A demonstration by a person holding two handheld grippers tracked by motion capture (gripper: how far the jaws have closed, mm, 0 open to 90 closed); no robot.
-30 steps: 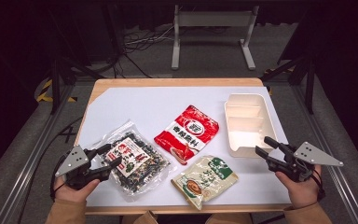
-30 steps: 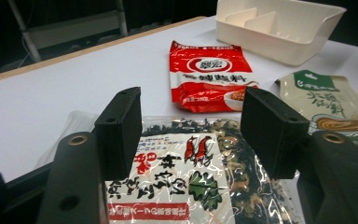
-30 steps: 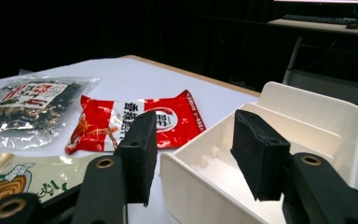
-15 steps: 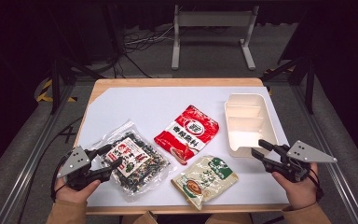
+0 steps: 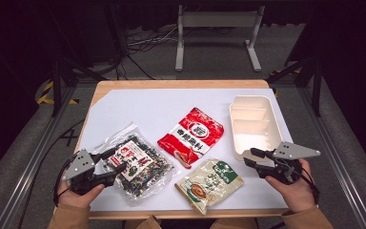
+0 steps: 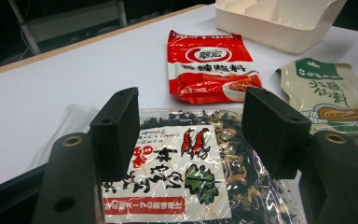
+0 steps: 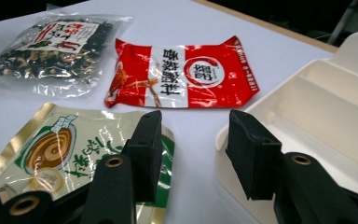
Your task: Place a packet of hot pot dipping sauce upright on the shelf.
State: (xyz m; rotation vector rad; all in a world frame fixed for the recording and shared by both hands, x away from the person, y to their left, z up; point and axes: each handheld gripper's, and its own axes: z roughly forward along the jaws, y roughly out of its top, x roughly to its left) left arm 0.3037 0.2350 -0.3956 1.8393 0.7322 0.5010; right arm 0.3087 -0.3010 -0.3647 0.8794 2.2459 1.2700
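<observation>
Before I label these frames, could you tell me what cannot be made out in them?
- Clear bag of dark dried food: left gripper view, near end cut off by the bottom edge and hidden behind the jaws.
- Green packet: right gripper view, near corner hidden behind one jaw.
- Red packet: high view, print too small to read.
- White tray: right gripper view, cut off at the right edge.

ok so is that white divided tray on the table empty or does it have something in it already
Empty. The white tray shows bare compartments in the high view, and all three packets lie flat on the table outside it.
</observation>
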